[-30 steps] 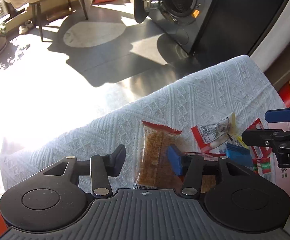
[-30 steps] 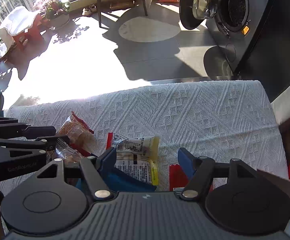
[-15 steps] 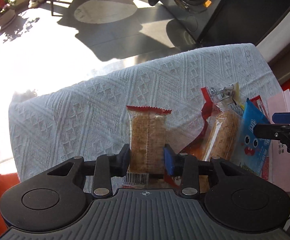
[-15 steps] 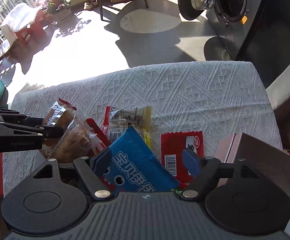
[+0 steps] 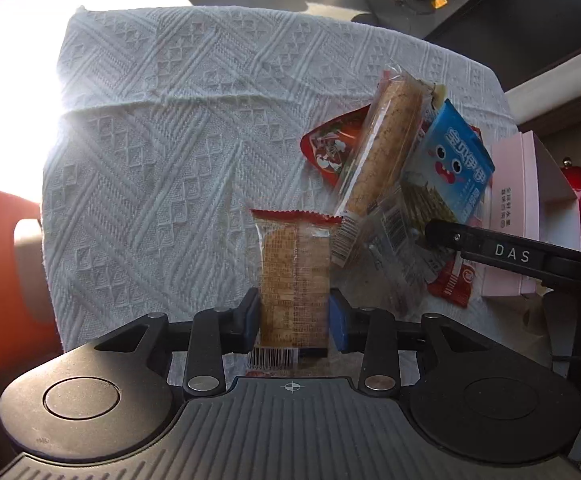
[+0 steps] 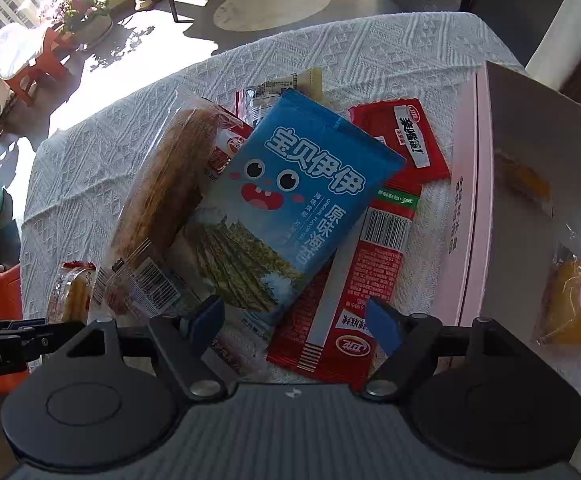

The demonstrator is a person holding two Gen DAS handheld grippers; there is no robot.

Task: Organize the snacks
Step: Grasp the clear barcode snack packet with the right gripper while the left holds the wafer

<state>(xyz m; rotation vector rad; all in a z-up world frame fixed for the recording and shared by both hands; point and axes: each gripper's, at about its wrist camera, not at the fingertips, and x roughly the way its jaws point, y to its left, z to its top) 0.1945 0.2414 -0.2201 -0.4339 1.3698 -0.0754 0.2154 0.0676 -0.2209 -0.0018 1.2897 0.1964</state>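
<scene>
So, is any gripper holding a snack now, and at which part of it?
The left gripper holds the clear cracker packet by its two long sides, near the barcode end. The right gripper is open above the blue seaweed packet and holds nothing.

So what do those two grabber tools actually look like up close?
Both look alike. Each gripper is matte black plastic with a ribbed housing, two round discs at the sides, and jointed link arms with silver pivot pins. The left gripper and right gripper carry blue pads on the fingertips. Seen from the side, the right one bears white letters "DAS". No cables or sleeves show.
</scene>
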